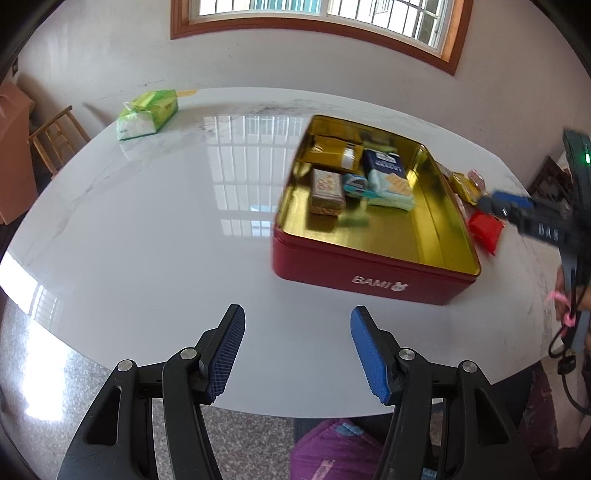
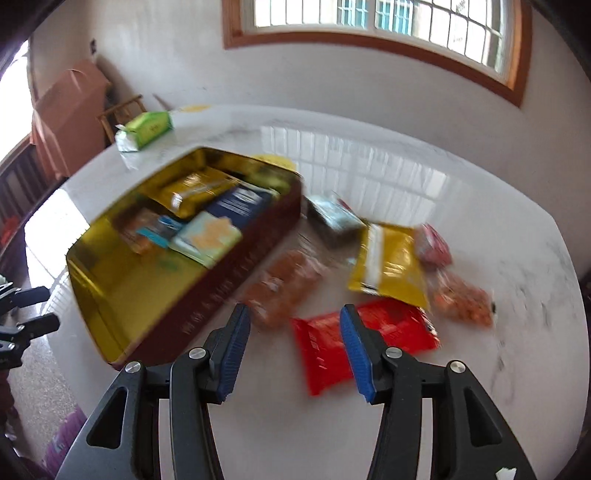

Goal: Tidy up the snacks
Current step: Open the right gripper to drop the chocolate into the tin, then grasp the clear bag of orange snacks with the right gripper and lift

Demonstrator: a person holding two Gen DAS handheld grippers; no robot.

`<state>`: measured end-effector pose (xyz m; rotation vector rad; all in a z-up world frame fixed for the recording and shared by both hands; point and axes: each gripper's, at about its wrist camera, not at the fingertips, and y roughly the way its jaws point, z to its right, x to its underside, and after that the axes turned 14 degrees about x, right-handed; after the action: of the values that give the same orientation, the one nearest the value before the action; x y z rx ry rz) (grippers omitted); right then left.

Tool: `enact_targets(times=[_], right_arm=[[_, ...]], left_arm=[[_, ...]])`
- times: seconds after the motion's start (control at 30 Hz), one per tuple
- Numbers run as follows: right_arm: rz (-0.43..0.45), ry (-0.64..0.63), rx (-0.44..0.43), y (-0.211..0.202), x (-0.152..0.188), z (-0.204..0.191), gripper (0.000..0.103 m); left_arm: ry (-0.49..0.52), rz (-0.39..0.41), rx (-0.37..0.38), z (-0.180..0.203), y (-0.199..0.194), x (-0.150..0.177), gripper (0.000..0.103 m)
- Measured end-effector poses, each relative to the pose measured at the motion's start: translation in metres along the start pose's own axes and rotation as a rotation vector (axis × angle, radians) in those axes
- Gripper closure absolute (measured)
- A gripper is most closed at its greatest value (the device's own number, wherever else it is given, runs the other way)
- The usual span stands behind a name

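Observation:
A red tin (image 1: 373,275) with a gold inside stands on the white table (image 1: 147,229) and holds several snack packs, among them a dark blue pack (image 1: 384,164) and a pale blue one (image 1: 391,188). My left gripper (image 1: 297,314) hovers open and empty before the tin's near wall. In the right wrist view the tin (image 2: 207,295) lies to the left. Loose snacks lie to its right: a red packet (image 2: 321,343), a yellow packet (image 2: 391,266), two orange bags (image 2: 280,284) (image 2: 463,299). My right gripper (image 2: 295,312) is open above the red packet, holding nothing.
A green tissue pack (image 1: 147,114) lies at the table's far left edge. A wooden chair (image 1: 55,136) and a brown cabinet (image 2: 62,118) stand beyond the table. A window (image 1: 317,14) is in the far wall. Purple cloth (image 1: 332,450) shows below the table's near edge.

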<state>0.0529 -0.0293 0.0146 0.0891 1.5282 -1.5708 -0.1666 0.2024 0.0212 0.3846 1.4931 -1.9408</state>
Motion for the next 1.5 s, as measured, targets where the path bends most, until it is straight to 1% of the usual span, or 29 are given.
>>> enact_targets(times=[0.1, 0.2, 0.27, 0.5, 0.63, 0.67, 0.73, 0.77, 0.8, 0.9, 0.97, 1.07, 1.1, 1.17, 1.23, 1.3, 1.37, 1.43, 1.5], right_arm=[[-0.023, -0.001, -0.009, 0.011, -0.010, 0.001, 0.055], [-0.048, 0.007, -0.034, 0.024, -0.021, -0.006, 0.055], [-0.071, 0.004, -0.028, 0.034, -0.026, -0.009, 0.055], [-0.127, 0.014, -0.054, 0.060, -0.031, -0.019, 0.055], [-0.187, 0.034, -0.044, 0.075, -0.037, -0.025, 0.055], [-0.201, 0.042, -0.055, 0.078, -0.037, -0.025, 0.055], [-0.190, 0.014, -0.024, 0.080, -0.036, -0.030, 0.055], [-0.181, -0.003, -0.013, 0.079, -0.035, -0.033, 0.056], [-0.165, -0.027, -0.007, 0.078, -0.034, -0.037, 0.063], [-0.129, -0.035, -0.016, 0.070, -0.032, -0.035, 0.067], [-0.095, -0.007, -0.025, 0.056, -0.031, -0.024, 0.068], [-0.028, 0.065, -0.026, 0.023, -0.024, 0.004, 0.068], [-0.007, 0.094, -0.015, 0.009, -0.018, 0.018, 0.068], [0.005, 0.138, 0.024, -0.006, -0.004, 0.043, 0.068], [-0.008, 0.189, 0.095, -0.012, 0.016, 0.075, 0.068], [-0.038, 0.236, 0.172, -0.010, 0.040, 0.110, 0.068], [-0.072, 0.314, 0.216, -0.005, 0.063, 0.149, 0.068], [-0.094, 0.357, 0.277, -0.002, 0.083, 0.176, 0.067], [-0.099, 0.396, 0.303, -0.001, 0.096, 0.196, 0.067]], left_arm=[[0.014, -0.025, 0.017, 0.010, 0.008, 0.001, 0.043], [0.044, -0.027, 0.020, 0.019, 0.008, 0.002, 0.042], [0.052, -0.025, 0.017, 0.021, 0.007, 0.002, 0.042], [0.037, -0.038, 0.014, 0.017, 0.012, 0.001, 0.042], [0.027, -0.048, 0.013, 0.013, 0.015, 0.001, 0.042], [0.024, -0.050, 0.014, 0.013, 0.016, 0.001, 0.042], [0.016, -0.056, 0.016, 0.011, 0.018, 0.002, 0.042], [0.014, -0.057, 0.017, 0.011, 0.018, 0.002, 0.042], [0.011, -0.059, 0.017, 0.011, 0.019, 0.003, 0.042], [0.008, -0.063, 0.016, 0.013, 0.019, 0.005, 0.042], [0.011, -0.059, 0.015, 0.016, 0.017, 0.005, 0.042], [0.024, -0.053, 0.009, 0.021, 0.013, 0.005, 0.042], [0.031, -0.048, 0.010, 0.024, 0.010, 0.005, 0.042], [0.042, -0.039, 0.013, 0.028, 0.007, 0.003, 0.042], [0.055, -0.037, 0.020, 0.034, 0.005, 0.002, 0.042], [0.073, -0.041, 0.031, 0.042, 0.005, 0.001, 0.042], [0.098, -0.046, 0.052, 0.054, 0.005, -0.002, 0.042], [0.135, -0.054, 0.084, 0.068, 0.006, -0.005, 0.042], [0.172, -0.058, 0.110, 0.083, 0.006, -0.007, 0.042]])
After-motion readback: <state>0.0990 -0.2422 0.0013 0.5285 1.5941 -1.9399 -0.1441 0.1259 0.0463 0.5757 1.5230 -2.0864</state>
